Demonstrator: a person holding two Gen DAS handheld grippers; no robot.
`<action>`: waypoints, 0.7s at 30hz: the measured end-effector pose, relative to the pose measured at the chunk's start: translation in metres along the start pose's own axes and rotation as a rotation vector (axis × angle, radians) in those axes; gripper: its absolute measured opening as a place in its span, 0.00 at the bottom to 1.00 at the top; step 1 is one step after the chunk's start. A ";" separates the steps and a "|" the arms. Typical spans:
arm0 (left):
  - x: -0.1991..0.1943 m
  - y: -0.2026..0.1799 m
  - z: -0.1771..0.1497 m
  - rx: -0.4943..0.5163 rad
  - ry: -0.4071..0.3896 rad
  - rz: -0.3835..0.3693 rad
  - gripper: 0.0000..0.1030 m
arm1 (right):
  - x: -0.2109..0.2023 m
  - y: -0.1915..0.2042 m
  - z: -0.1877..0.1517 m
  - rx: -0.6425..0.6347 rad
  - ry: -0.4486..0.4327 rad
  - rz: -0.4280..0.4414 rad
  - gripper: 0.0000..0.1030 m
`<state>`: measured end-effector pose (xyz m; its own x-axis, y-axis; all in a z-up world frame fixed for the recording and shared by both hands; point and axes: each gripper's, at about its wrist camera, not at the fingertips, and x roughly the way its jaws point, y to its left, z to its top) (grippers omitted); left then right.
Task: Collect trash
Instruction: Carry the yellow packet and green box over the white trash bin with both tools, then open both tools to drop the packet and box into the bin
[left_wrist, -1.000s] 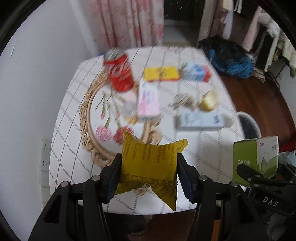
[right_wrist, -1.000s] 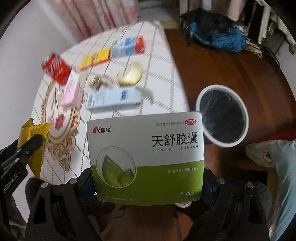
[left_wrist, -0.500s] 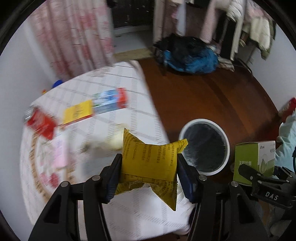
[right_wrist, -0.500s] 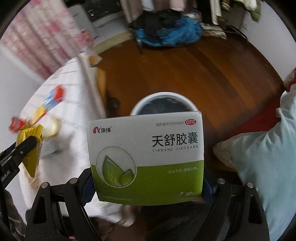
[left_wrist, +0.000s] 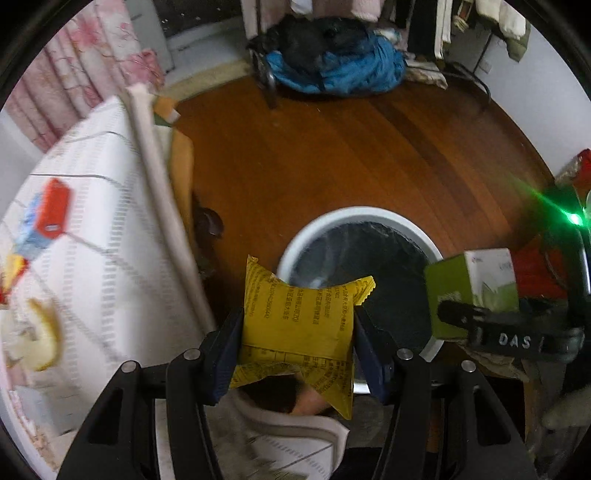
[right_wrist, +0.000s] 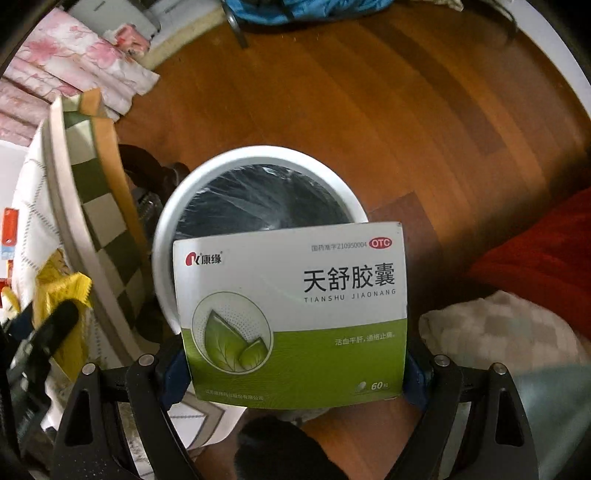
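Wooden floor fills both views, brown boards running to the upper right, with the white-rimmed bin and its black liner at frame centre.

Item 1, left gripper: my jaws are closed to the width of a yellow wrapper, crumpled, pinched across its middle, its torn lower corner hanging loose below. In the left wrist view it overlaps the bin's near-left rim, at the edge of the opening rather than over its middle.

Item 2, right gripper: jaws closed on the lower sides of a green-and-white medicine box, held upright, face to camera. It hides the bin's near rim.

Item 3, surroundings: checked tablecloth along the left of frame, more packets still lying on it; blue bundle at upper centre; red cloth at right.

Risks, as I judge them: the light wrapper may flutter and land between bin and table if I let go here. The box could catch the rim and tip outward. The grippers sit close together, so a clash over the opening is possible.
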<state>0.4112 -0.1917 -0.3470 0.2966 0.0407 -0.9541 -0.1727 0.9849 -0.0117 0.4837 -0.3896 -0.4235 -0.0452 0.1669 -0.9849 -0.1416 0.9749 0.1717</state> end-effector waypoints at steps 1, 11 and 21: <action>0.008 -0.005 0.000 0.010 0.017 -0.007 0.53 | 0.006 -0.006 0.005 0.009 0.012 0.006 0.88; 0.024 -0.010 0.003 0.010 0.094 -0.040 0.94 | 0.014 -0.017 0.009 0.079 0.001 0.039 1.00; -0.003 -0.005 0.003 0.009 0.050 0.028 0.94 | -0.029 0.000 -0.018 0.036 -0.094 -0.164 1.00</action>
<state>0.4137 -0.1963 -0.3434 0.2441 0.0594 -0.9679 -0.1716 0.9850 0.0172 0.4674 -0.3966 -0.3950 0.0683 0.0163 -0.9975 -0.1040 0.9945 0.0091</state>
